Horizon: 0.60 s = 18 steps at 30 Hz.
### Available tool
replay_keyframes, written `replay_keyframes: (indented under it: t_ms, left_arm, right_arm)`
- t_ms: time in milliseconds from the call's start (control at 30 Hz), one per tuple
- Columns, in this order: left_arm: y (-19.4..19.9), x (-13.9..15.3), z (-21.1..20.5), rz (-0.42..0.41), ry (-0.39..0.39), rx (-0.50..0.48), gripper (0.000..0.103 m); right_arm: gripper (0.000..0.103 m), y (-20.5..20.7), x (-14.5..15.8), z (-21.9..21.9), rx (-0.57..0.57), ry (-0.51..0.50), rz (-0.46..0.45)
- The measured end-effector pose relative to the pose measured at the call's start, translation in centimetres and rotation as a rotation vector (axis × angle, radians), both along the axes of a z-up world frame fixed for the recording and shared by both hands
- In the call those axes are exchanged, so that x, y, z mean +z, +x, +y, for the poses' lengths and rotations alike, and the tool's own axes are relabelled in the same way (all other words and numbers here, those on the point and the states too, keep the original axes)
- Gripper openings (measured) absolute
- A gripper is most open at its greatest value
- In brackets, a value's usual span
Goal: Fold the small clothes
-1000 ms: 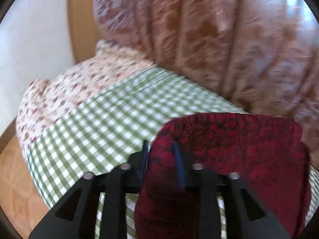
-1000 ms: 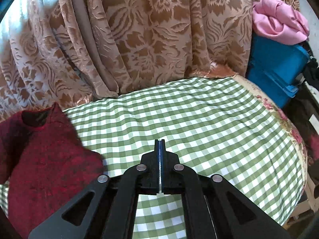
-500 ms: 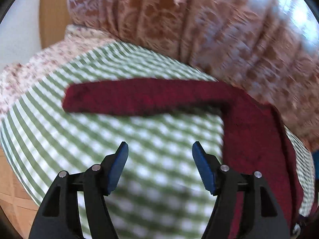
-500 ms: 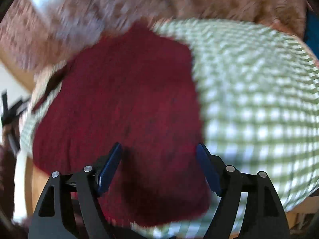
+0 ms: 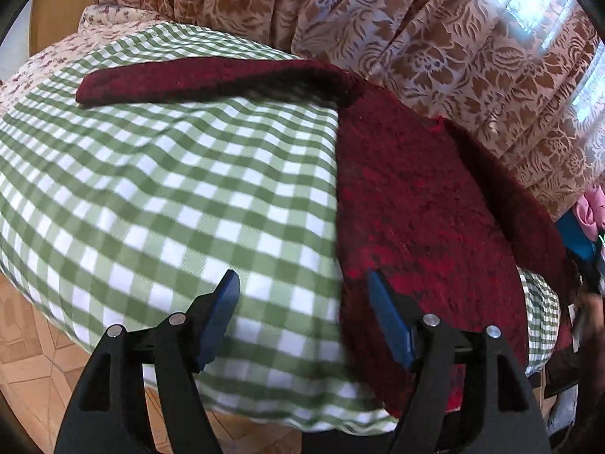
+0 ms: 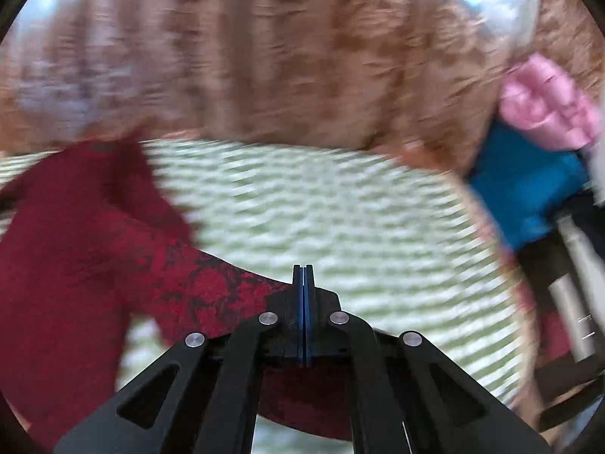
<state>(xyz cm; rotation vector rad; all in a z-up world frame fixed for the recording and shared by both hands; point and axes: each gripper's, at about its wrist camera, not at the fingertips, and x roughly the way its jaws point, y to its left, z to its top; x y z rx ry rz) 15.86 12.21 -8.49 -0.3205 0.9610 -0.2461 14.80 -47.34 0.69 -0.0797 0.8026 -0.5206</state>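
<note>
The dark red fuzzy knit sweater (image 5: 416,196) lies spread on the green-and-white checked cloth (image 5: 181,189) covering the round table, its body toward three o'clock in the left wrist view and one sleeve (image 5: 211,75) stretched flat toward ten o'clock. The step in hand looks like laying the garment out and starting the first fold. The left gripper (image 5: 302,314) hovers over the cloth with its jaws opening and nothing between them, the sweater's edge just beside its right pad. The right gripper (image 6: 303,314) has its blue pads pressed together; red knit drapes at and under the fingers, likely pinched, though blur leaves that uncertain. Next, the left gripper probably needs to reach the sleeve end at ten o'clock and bring it across the body. Behind the table hangs a brown floral curtain (image 5: 435,45); at two o'clock in the right view a pink bundle (image 6: 548,109) sits on a blue box (image 6: 525,193).
</note>
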Motion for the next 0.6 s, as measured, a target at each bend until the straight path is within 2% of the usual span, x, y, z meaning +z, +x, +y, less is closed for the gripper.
replay_keyframes:
  t_ms: [100,167,200,233,267,300,333,367,433,500,533,600]
  left_arm:
    - [-0.5,0.3,0.1,-0.001,-0.040,-0.006,0.071]
    - [-0.7,0.6,0.3,-0.005,-0.060,-0.002,0.072]
    - [-0.8,0.6,0.4,-0.005,-0.071,0.000,0.073]
    - [-0.9,0.7,0.7,-0.005,-0.084,0.001,0.073]
    - [-1.0,0.7,1.0,-0.005,-0.106,0.000,0.073]
    - [-1.1,0.6,1.2,-0.004,-0.128,-0.002,0.073]
    - [-1.2,0.6,1.2,-0.004,-0.142,-0.007,0.073]
    - [-1.2,0.4,1.2,-0.003,-0.165,-0.020,0.073]
    - [-1.1,0.2,0.8,-0.004,-0.194,-0.043,0.073]
    - [-0.9,0.0,0.2,-0.005,-0.215,-0.062,0.073]
    - [-0.5,-0.3,-0.3,-0.004,-0.232,-0.078,0.073]
    - [0.0,-0.8,-1.0,0.002,-0.260,-0.092,0.073]
  right_arm:
    - [0.000,3.4,0.3,-4.6,-0.147,-0.115,-0.008]
    - [0.000,4.4,0.9,-6.9,-0.203,-0.116,-0.012]
    - [0.009,4.9,1.3,-7.8,-0.220,-0.107,-0.019]
    - [0.020,4.9,1.8,-8.5,-0.238,-0.085,-0.028]
    - [0.056,4.8,2.0,-8.6,-0.246,-0.064,-0.042]
    - [0.086,4.3,2.2,-8.2,-0.240,-0.035,-0.073]
    - [0.088,3.6,2.2,-7.4,-0.213,-0.015,-0.101]
    - [0.088,2.2,2.0,-5.4,-0.132,0.026,-0.122]
    - [0.088,0.8,0.2,-2.2,0.005,0.148,-0.073]
    - [0.087,-1.9,-2.5,2.0,0.151,0.372,-0.013]
    - [0.085,-2.7,-3.6,3.4,0.195,0.446,0.013]
    - [0.076,-4.7,-6.2,7.3,0.298,0.613,0.078]
